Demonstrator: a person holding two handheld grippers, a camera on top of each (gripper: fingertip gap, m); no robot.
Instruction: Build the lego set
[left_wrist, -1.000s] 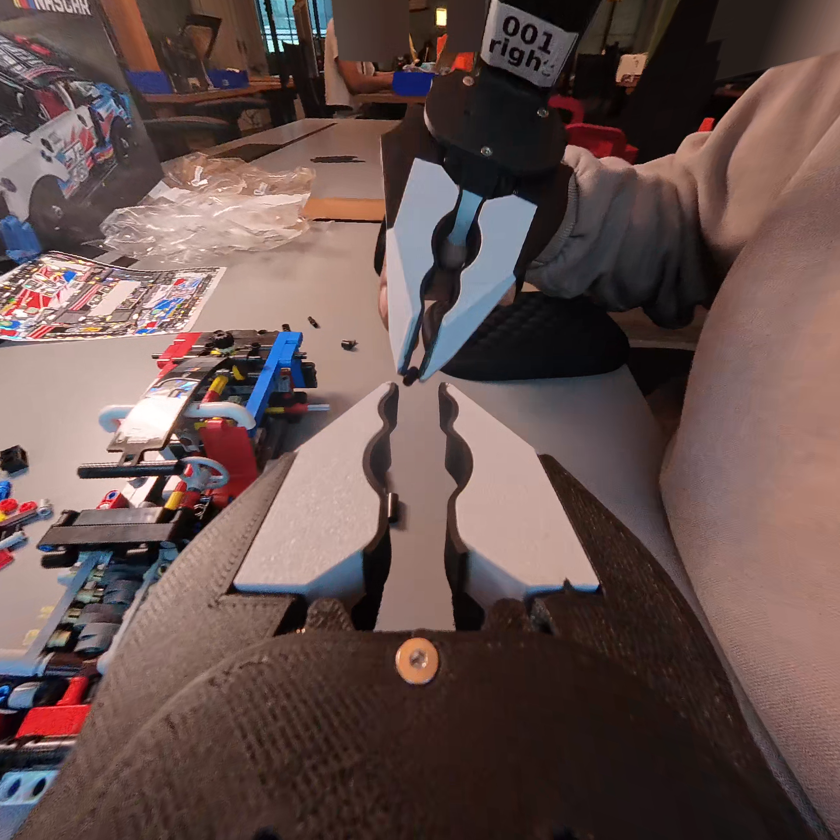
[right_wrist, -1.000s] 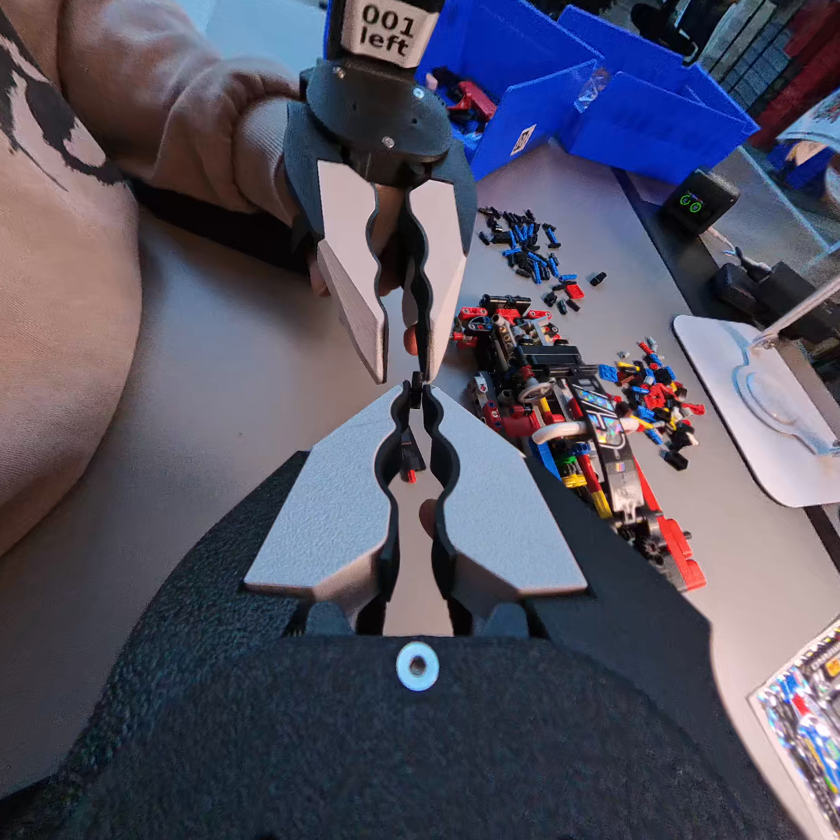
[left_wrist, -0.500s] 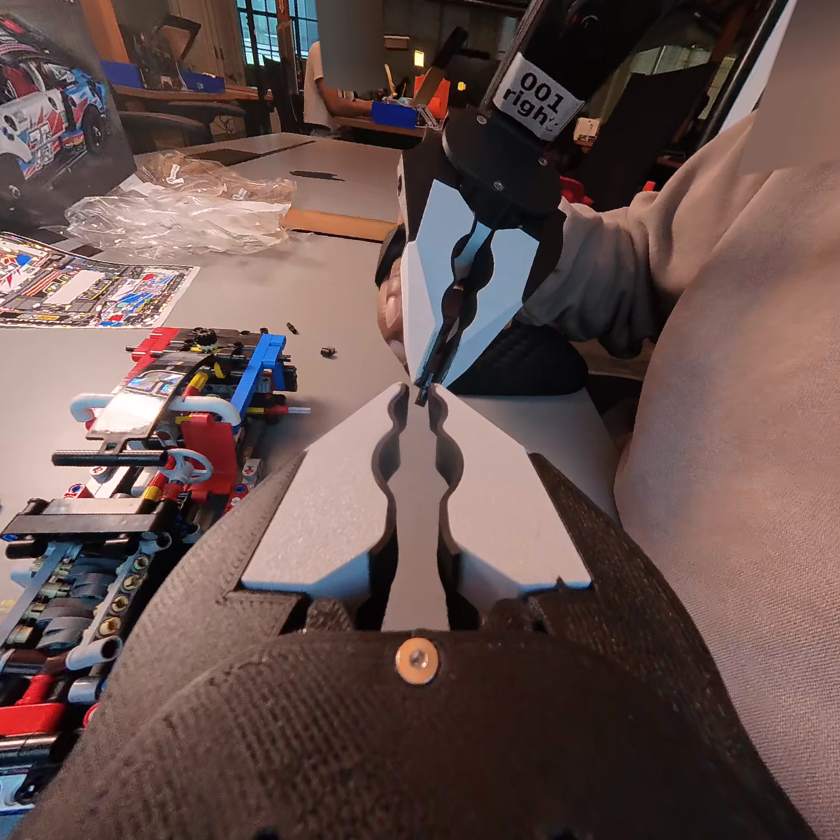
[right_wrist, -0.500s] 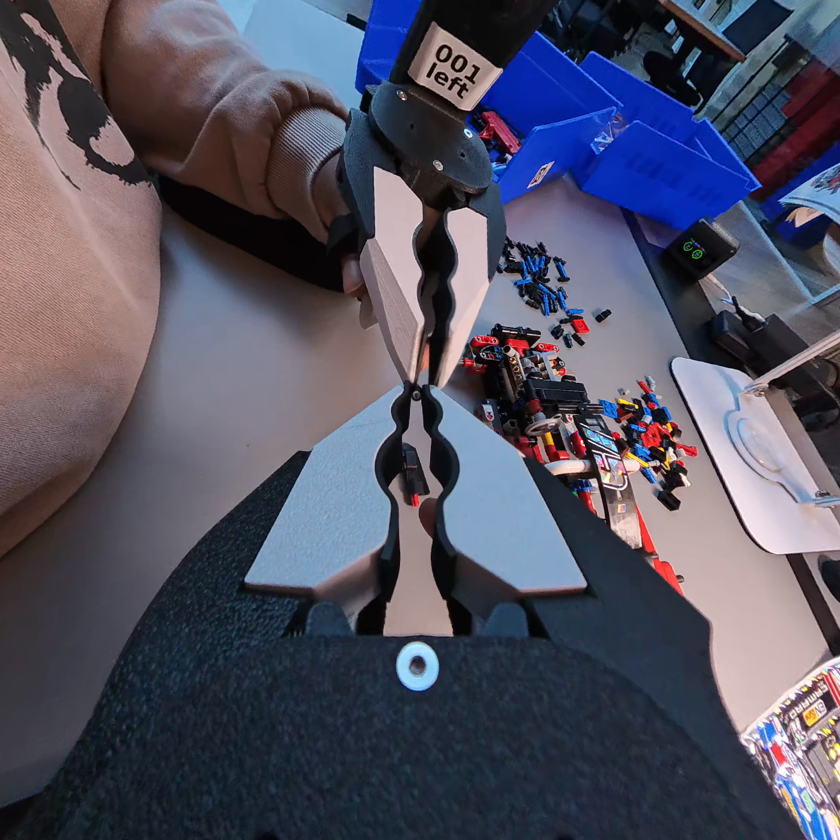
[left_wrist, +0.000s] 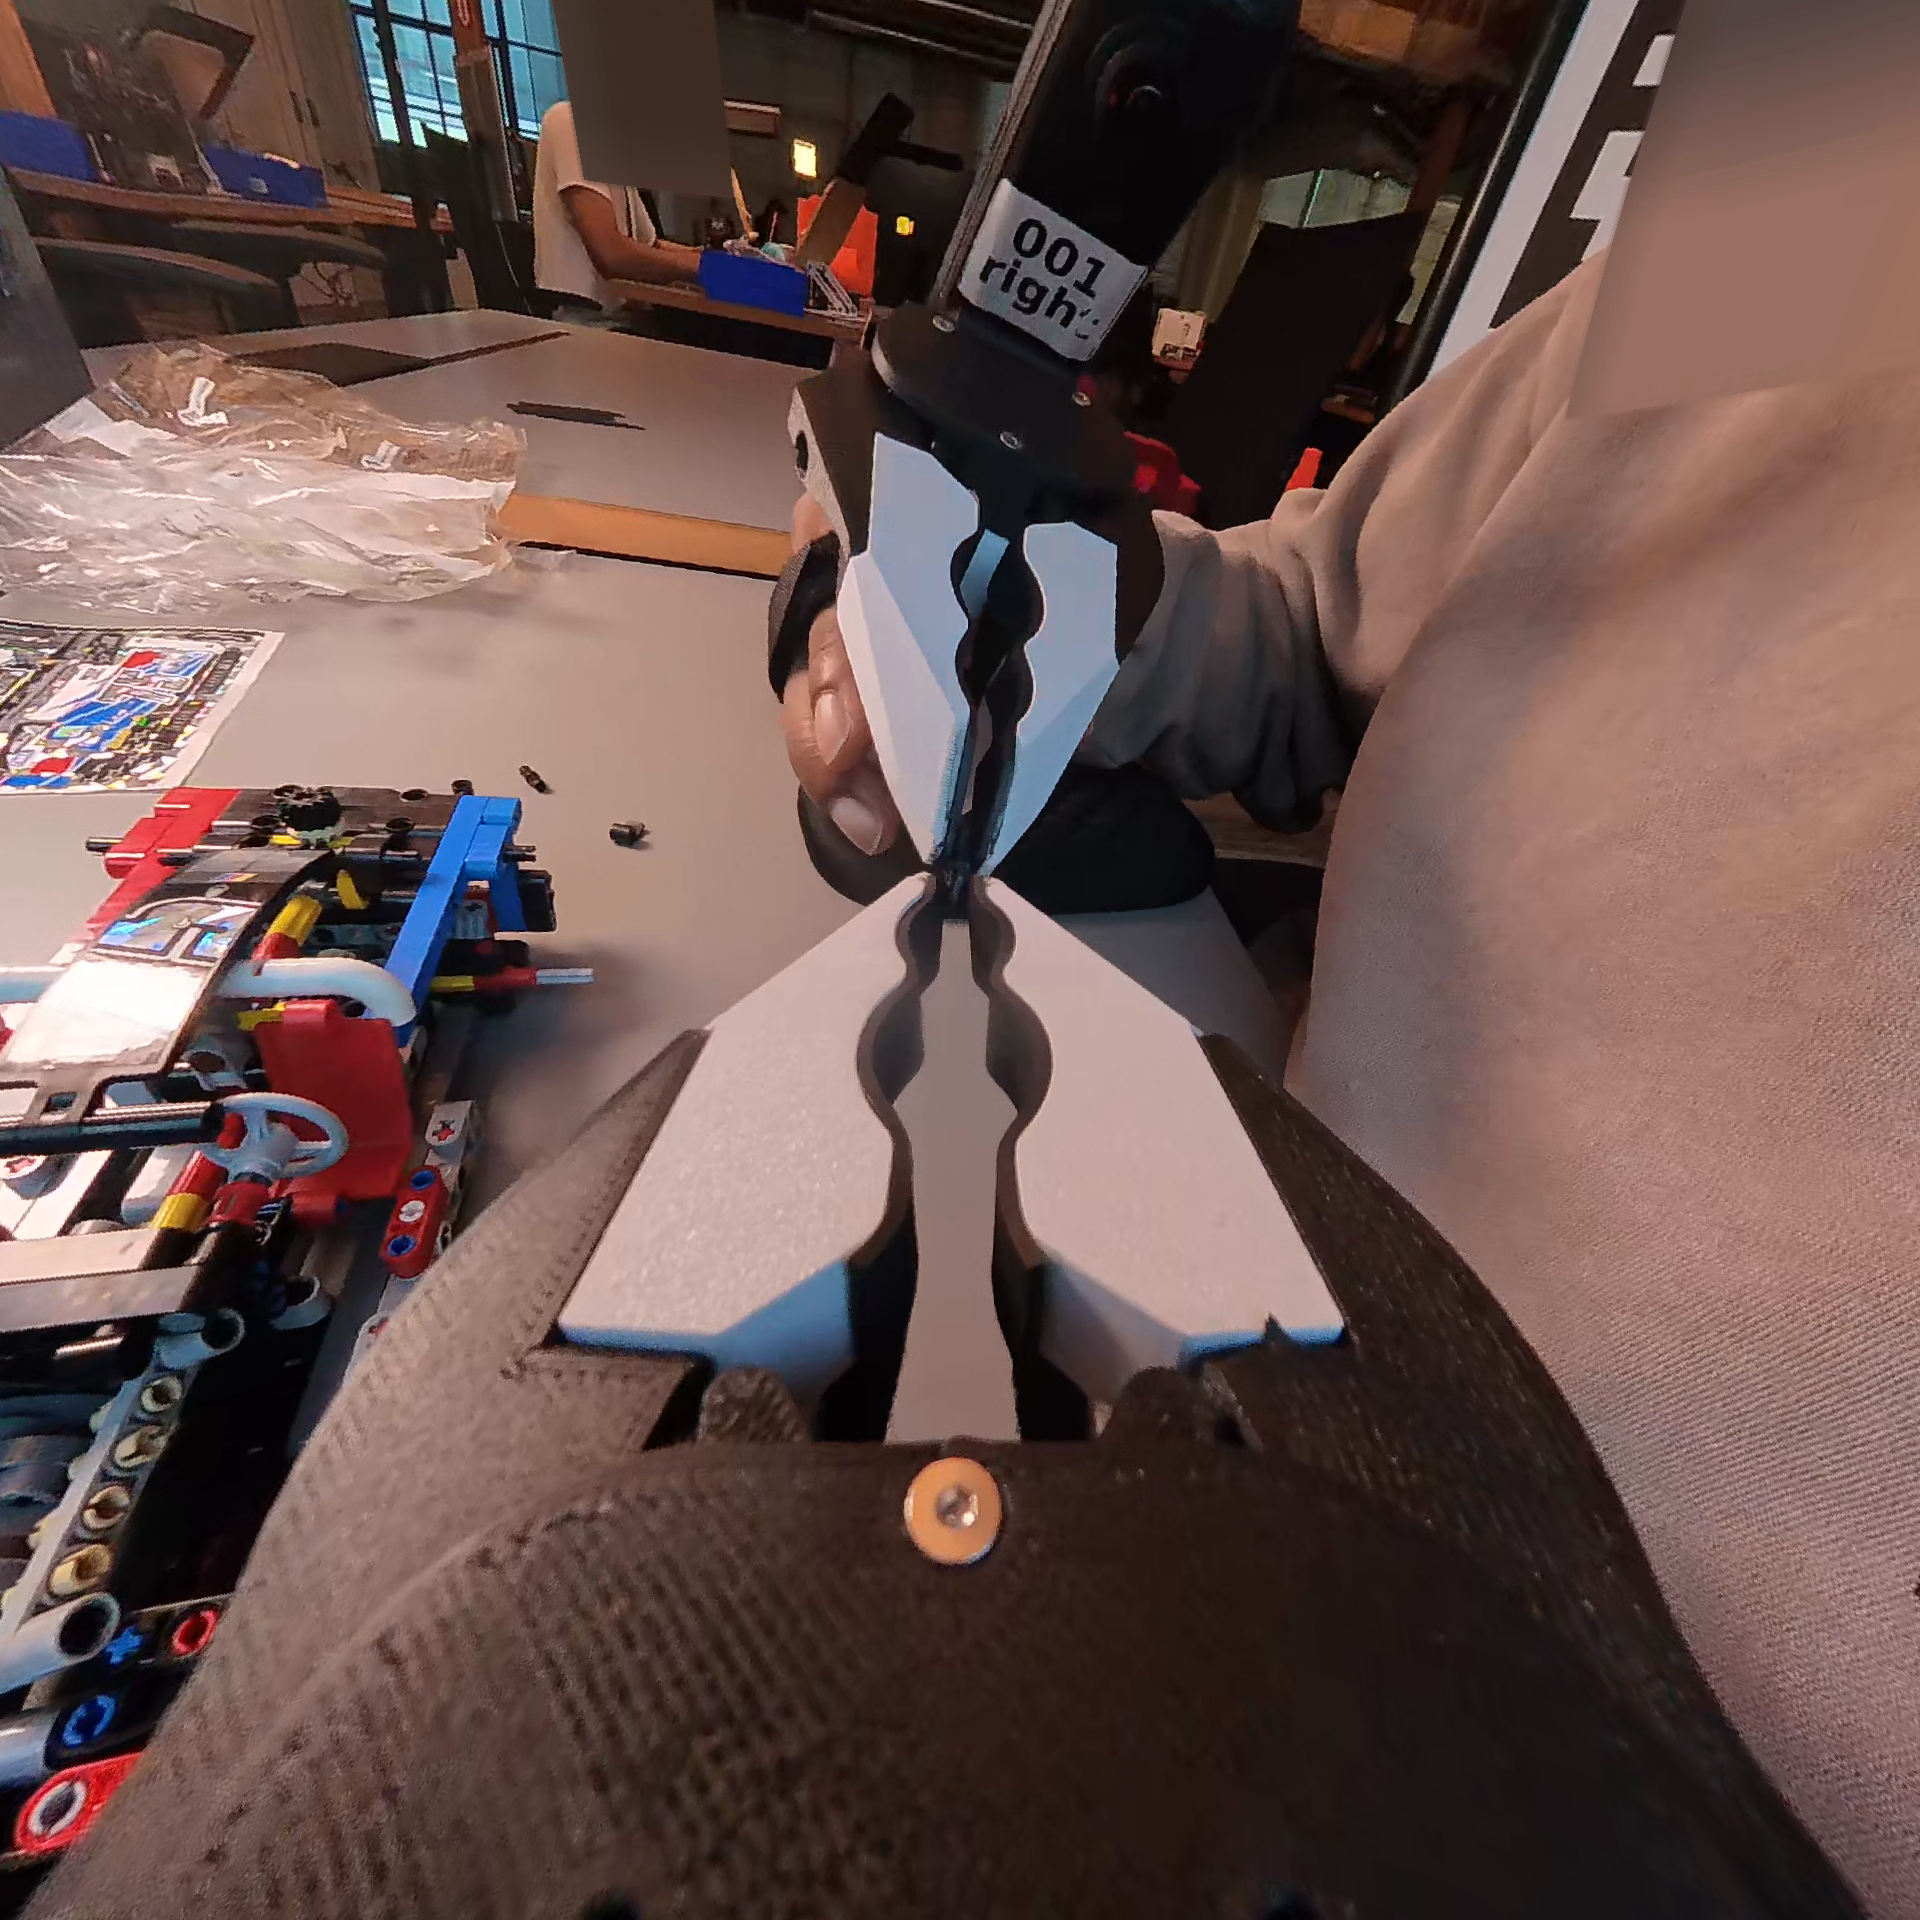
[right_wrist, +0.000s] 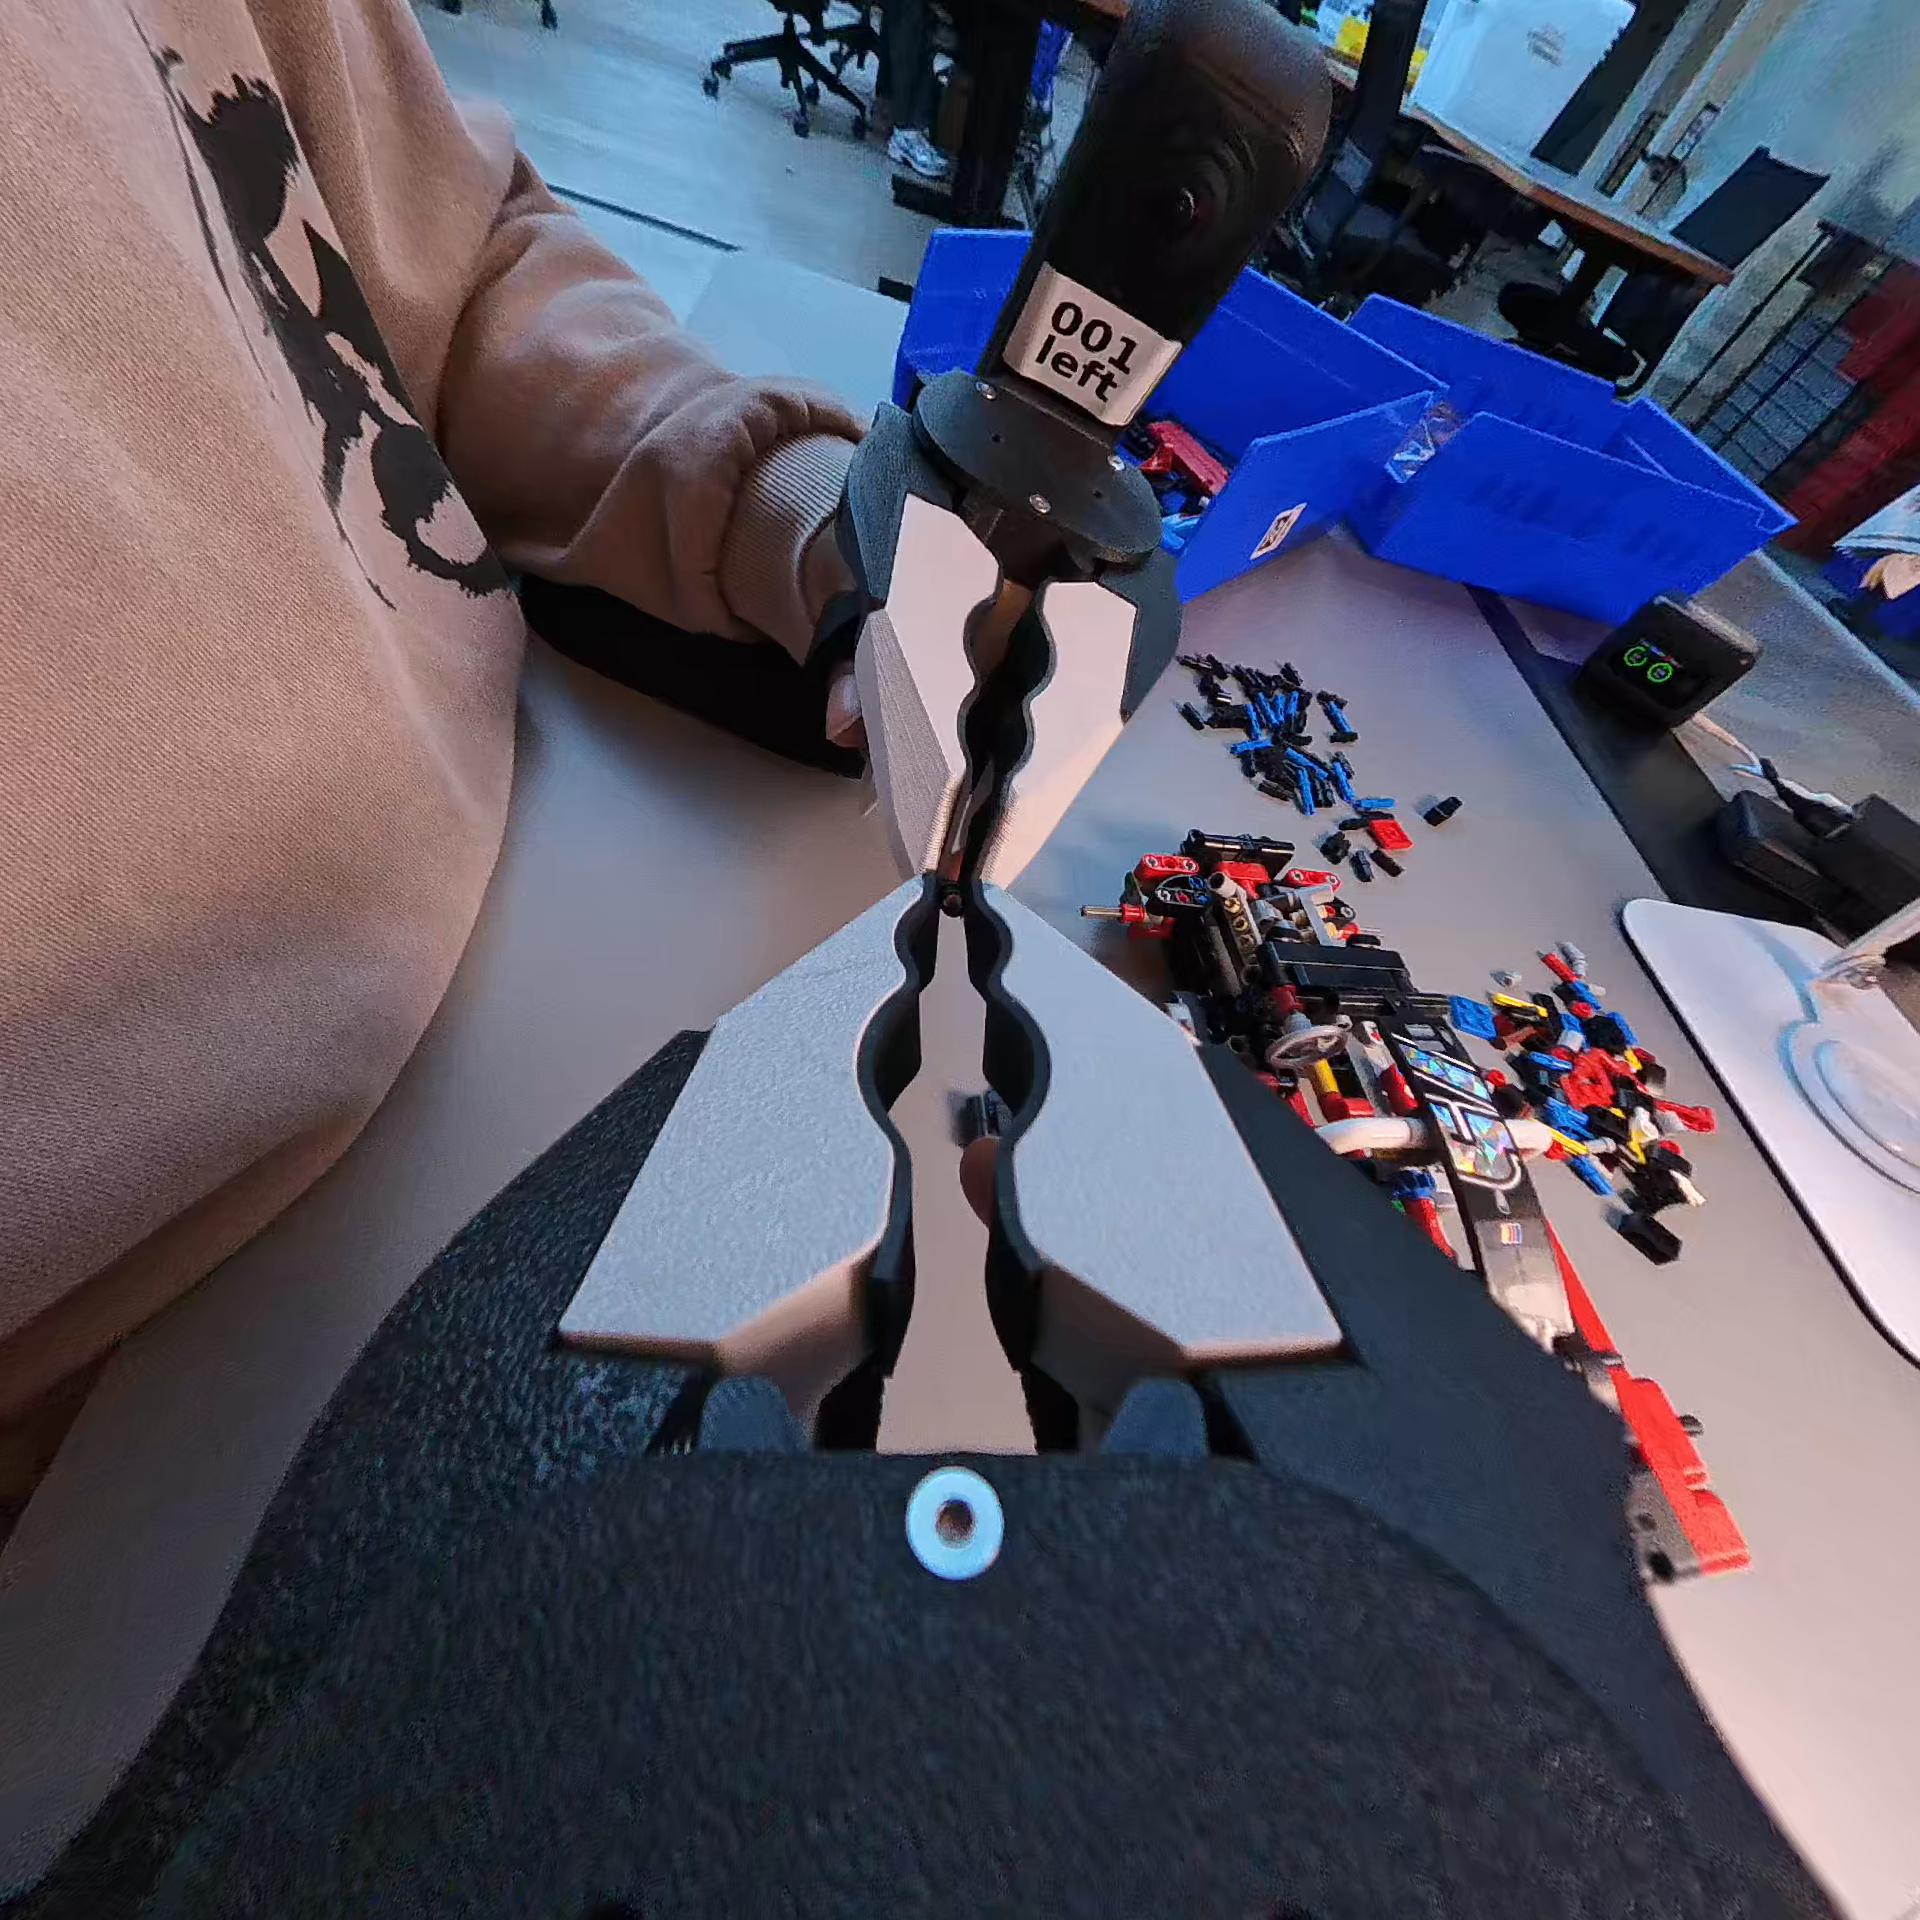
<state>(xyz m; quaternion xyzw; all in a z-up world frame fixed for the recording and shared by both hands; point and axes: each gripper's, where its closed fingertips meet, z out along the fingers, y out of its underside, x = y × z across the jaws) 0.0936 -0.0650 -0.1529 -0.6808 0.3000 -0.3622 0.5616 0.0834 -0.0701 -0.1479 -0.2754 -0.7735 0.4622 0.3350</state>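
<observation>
Lego car (right_wrist: 1351, 1039) and loose pieces (right_wrist: 1590, 1091) sit right of frame; left tongs (left_wrist: 948, 896) and right tongs (right_wrist: 948, 891) meet tip-to-tip mid-frame, both pinching a tiny black piece (right_wrist: 950, 896).

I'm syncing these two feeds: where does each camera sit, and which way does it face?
Left wrist view: on the left gripper, facing the right gripper, sleeve, lego car at left.
Right wrist view: on the right gripper, facing the left gripper, sweatshirt, blue bins behind.
Shared: both grippers tip to tip on a small black piece, the car, the grey table.
</observation>
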